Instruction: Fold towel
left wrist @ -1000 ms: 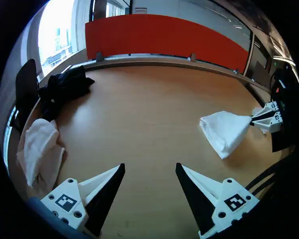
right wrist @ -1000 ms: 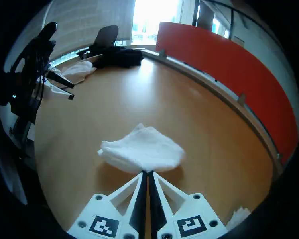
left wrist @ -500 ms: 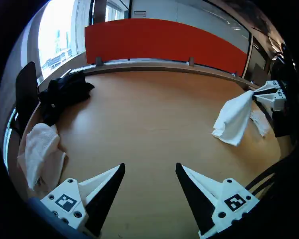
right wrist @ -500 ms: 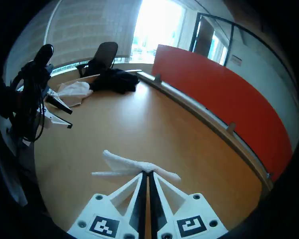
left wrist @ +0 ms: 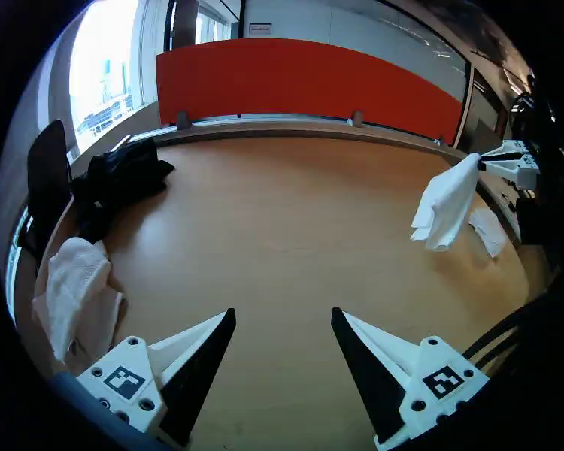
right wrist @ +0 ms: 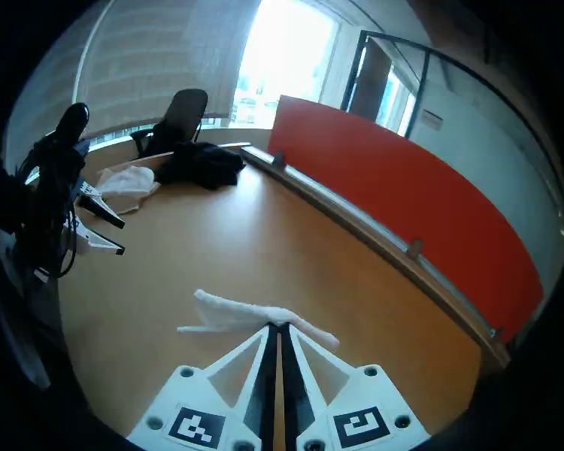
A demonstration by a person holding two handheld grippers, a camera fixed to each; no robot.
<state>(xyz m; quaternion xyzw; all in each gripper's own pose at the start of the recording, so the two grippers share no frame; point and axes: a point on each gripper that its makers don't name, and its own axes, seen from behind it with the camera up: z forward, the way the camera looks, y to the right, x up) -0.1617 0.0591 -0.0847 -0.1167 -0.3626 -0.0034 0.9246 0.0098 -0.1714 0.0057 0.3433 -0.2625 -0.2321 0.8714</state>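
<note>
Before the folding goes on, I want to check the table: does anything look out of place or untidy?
A black garment lies heaped at a far corner of the table. Near it a crumpled towel sits unfolded at the table edge. The held towel hangs from the right hand-held gripper, nothing odd.

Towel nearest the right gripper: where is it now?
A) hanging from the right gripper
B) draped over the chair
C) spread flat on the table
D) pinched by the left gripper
A: in the left gripper view the towel hangs down from the tips of the right gripper, whose fingers are shut on its top edge.
</note>
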